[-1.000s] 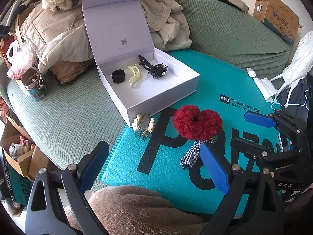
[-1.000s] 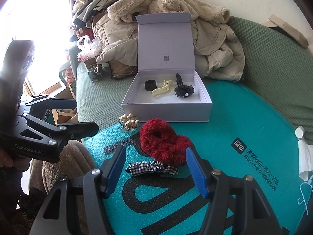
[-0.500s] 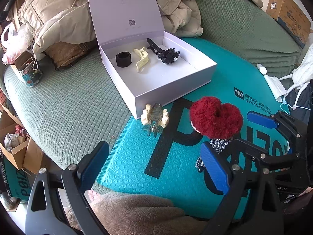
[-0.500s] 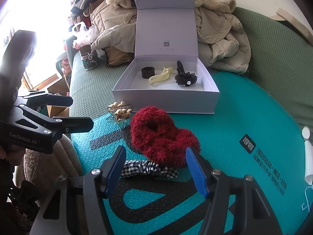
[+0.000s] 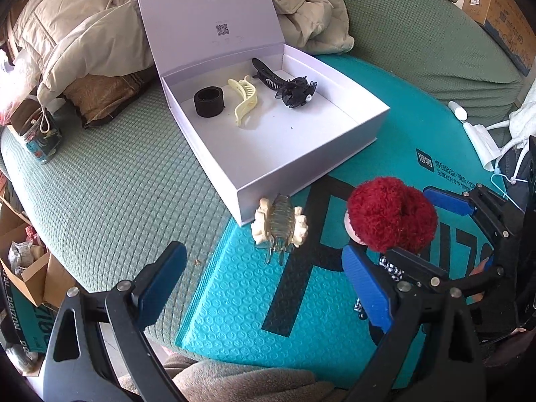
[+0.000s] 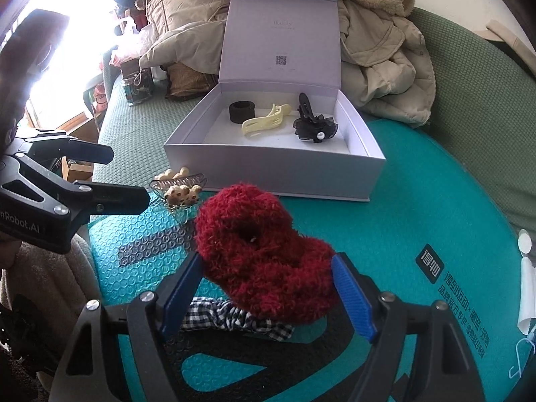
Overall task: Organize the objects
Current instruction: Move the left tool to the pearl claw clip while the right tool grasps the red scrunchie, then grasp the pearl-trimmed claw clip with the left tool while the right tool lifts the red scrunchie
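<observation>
A red fluffy scrunchie [image 6: 264, 254] lies on the teal mailer [image 6: 435, 207], between the open blue fingers of my right gripper [image 6: 266, 296]; touching cannot be told. A checked bow [image 6: 234, 318] lies under it. A cream-and-clear claw clip [image 5: 280, 226] sits by the corner of the open white box [image 5: 301, 174], which holds a black band [image 5: 209, 101], a yellow claw clip [image 5: 244, 102] and a black bow clip [image 5: 294, 92]. My left gripper [image 5: 264, 288] is open and empty, just short of the claw clip. The scrunchie also shows in the left wrist view [image 5: 390, 216].
Coats [image 6: 378, 50] are piled behind the box on the green sofa [image 5: 110, 184]. A jar [image 5: 37, 134] stands at the left. A white mask [image 6: 527, 291] lies at the mailer's right edge. Cardboard boxes [image 5: 30, 268] sit on the floor to the left.
Both grippers have moved forward. The right gripper's fingers now flank the red scrunchie. The left gripper has come closer to the claw clip and the box.
</observation>
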The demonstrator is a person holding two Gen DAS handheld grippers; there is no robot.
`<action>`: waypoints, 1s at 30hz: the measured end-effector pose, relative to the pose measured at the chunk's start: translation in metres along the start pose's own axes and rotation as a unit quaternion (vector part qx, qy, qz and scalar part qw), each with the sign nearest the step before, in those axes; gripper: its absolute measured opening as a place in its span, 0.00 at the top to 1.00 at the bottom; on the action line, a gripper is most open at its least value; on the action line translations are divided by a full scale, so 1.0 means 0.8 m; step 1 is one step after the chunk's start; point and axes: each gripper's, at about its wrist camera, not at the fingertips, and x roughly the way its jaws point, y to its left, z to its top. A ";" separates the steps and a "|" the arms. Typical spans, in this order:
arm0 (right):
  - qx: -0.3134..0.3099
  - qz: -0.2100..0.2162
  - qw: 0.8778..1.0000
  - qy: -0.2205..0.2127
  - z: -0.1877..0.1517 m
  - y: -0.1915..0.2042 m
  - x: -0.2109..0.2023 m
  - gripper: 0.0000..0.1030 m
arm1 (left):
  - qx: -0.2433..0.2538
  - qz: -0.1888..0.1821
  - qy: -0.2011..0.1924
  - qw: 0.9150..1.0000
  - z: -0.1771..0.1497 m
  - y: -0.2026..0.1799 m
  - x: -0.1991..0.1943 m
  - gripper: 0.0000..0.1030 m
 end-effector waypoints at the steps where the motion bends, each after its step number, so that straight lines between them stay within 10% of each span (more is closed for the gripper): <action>1: 0.007 0.004 1.000 -0.002 0.001 -0.003 0.001 0.23 | 0.004 0.001 0.001 1.000 0.004 -0.001 0.003 0.09; 13: 0.145 0.086 0.986 -0.004 -0.001 -0.064 0.008 0.62 | 0.012 -0.017 0.039 0.999 0.028 -0.003 0.045 0.11; 23: 0.152 0.090 0.984 -0.001 -0.004 -0.068 0.000 0.65 | -0.014 -0.044 0.091 0.995 0.023 0.006 0.076 0.61; 30: 0.155 0.080 0.985 -0.001 -0.014 -0.074 -0.014 0.66 | 0.015 -0.033 0.069 0.997 0.018 -0.014 0.063 0.61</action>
